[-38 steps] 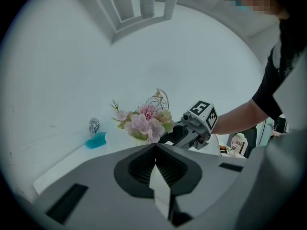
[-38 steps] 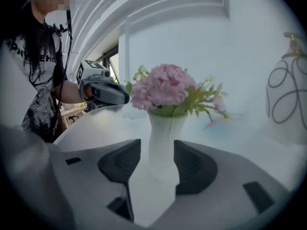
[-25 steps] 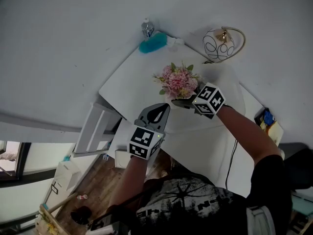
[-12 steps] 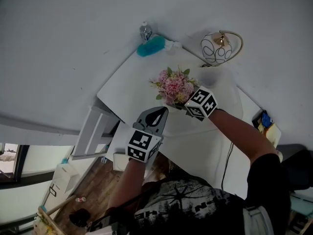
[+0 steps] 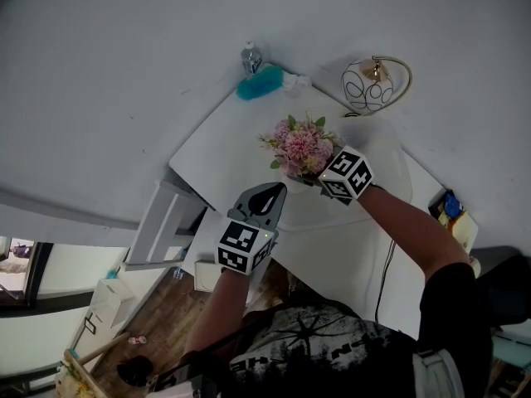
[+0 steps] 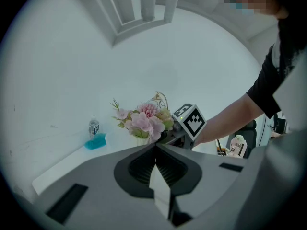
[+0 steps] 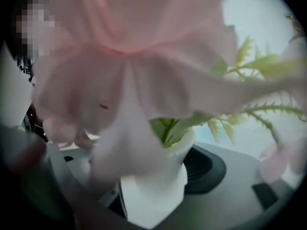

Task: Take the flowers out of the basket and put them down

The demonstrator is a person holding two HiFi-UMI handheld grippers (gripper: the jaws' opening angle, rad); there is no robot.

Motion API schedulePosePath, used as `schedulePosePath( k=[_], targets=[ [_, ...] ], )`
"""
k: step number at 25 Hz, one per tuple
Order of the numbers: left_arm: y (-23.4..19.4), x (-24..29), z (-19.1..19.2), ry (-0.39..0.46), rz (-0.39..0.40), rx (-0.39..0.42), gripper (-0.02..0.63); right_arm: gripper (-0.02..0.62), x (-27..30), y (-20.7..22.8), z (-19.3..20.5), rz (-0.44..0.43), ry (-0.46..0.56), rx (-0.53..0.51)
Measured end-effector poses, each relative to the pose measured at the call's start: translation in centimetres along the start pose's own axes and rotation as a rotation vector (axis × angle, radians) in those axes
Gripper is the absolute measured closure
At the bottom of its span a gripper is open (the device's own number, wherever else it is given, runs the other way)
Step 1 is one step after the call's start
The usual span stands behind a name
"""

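**Right gripper holds flowers over white table**

Your right gripper (image 5: 322, 177) is clamped on the white pot (image 7: 160, 178) of pink flowers (image 5: 300, 143), over the table (image 5: 217, 152). Your left gripper (image 5: 261, 199) is near, jaws together, empty. A bottle (image 5: 250, 56) and teal cloth (image 5: 260, 81) sit at the table's far corner, against a white wall (image 5: 116, 65). Wood floor (image 5: 158, 313) lies beside the table.

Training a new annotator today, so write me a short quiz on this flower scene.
1. True or false: the left tool grips the flowers.
2. What sits between the right tool's jaws? A a cup; B the flowers' white pot; C nothing.
3. Fill in: beside the blue object at the table's far corner stands a small ___.
Key: 1 false, its jaws are together with nothing between them; 2 B; 3 bottle.
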State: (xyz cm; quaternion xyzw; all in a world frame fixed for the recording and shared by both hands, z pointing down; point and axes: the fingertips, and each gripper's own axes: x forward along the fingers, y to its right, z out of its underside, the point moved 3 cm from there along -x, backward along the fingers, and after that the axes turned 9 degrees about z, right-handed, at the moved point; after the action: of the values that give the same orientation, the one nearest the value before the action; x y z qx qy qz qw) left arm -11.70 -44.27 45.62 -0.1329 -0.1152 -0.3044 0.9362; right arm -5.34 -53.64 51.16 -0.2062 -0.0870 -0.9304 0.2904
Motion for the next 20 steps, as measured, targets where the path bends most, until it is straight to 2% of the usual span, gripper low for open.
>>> schedulePosePath(
  k=[11, 20],
  targets=[
    [1.3, -1.5, -0.9, 0.034, -0.011, 0.031, 0.592, 0.245, -3.6, -0.4, -3.5, 0.017, 0.034, -0.015],
    [4.2, -3.9, -1.8, 0.078, 0.008, 0.076, 0.592, 0.246, -8.4, -2.4, -7.5, 0.083, 0.096, -0.052]
  ],
)
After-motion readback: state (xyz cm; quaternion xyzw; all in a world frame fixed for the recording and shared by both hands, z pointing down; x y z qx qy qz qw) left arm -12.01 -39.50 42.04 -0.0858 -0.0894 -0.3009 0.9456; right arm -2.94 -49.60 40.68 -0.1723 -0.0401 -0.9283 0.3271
